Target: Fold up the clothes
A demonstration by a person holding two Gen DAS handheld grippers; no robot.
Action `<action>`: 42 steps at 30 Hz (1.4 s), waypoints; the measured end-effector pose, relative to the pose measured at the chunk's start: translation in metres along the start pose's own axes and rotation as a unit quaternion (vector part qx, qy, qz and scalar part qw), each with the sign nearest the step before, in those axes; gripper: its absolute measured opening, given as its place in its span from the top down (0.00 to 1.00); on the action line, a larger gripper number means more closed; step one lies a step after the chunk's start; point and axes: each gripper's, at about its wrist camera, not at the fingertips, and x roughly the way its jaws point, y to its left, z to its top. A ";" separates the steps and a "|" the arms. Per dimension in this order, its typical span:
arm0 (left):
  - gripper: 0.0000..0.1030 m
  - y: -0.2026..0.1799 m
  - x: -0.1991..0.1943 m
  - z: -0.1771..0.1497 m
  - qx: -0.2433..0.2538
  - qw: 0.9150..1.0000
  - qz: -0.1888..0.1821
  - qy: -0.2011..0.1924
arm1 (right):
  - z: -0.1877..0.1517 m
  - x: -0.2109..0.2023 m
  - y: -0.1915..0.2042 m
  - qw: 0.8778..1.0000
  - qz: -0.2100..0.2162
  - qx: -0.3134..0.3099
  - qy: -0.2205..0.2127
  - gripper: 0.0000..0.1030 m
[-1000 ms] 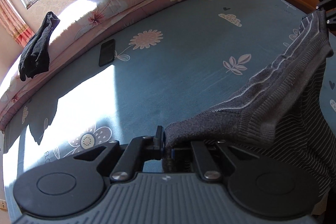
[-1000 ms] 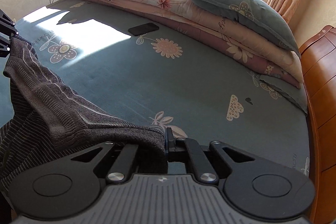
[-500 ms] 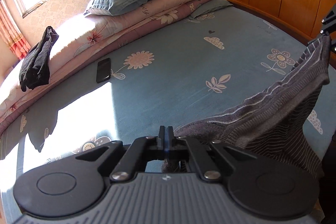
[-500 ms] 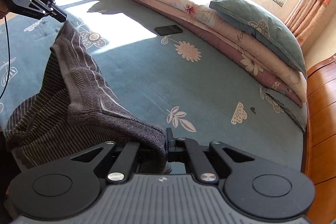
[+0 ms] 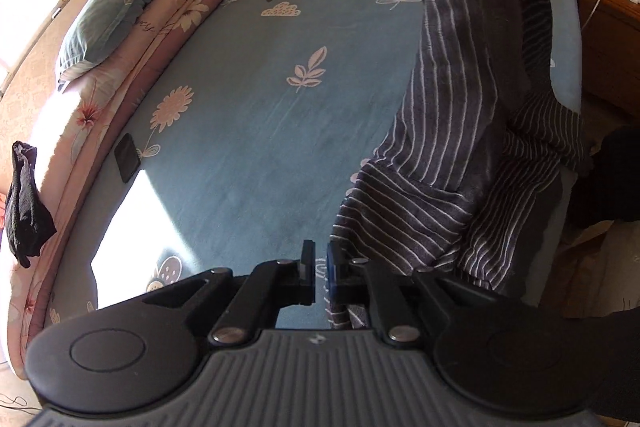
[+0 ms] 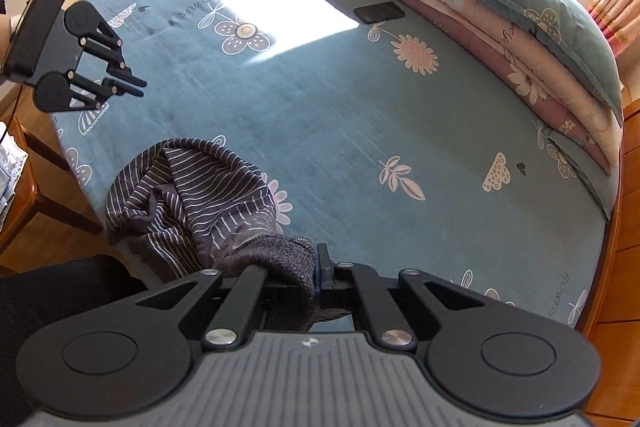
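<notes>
Striped sweater [image 6: 192, 195] is hanging from the right gripper [image 6: 316, 267], which has its jaws pinched tight on the grey ribbed hem. From there the dark knit with thin white stripes drops down and bunches up on the near edge of the bed [image 6: 360, 131], just left of and below that gripper in the right wrist view. Part of it spills over the mattress edge.

In the left wrist view the same sweater [image 5: 460, 131] runs up the right side of the picture as a long hanging column, with its lower folds lying just right of the left gripper [image 5: 320, 267]. That one's jaws are parting, with a narrow gap between the pads and only blue sheet showing through it, no fabric in between. A bit of striped cloth sits right behind its right finger, but I can't tell if it's touching.

From the right wrist view the left gripper [image 6: 140, 87] hangs over the sheet, well apart from the sweater pile.

Further back, a black phone [image 6: 379, 12] lies on the sheet beside the folded quilts [image 6: 500, 39], with a teal pillow [image 6: 552, 27] on top.
</notes>
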 end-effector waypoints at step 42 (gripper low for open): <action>0.43 -0.129 0.126 0.001 -0.154 0.942 0.250 -0.163 | 0.066 -0.007 0.043 0.998 -0.005 -0.035 0.044 0.95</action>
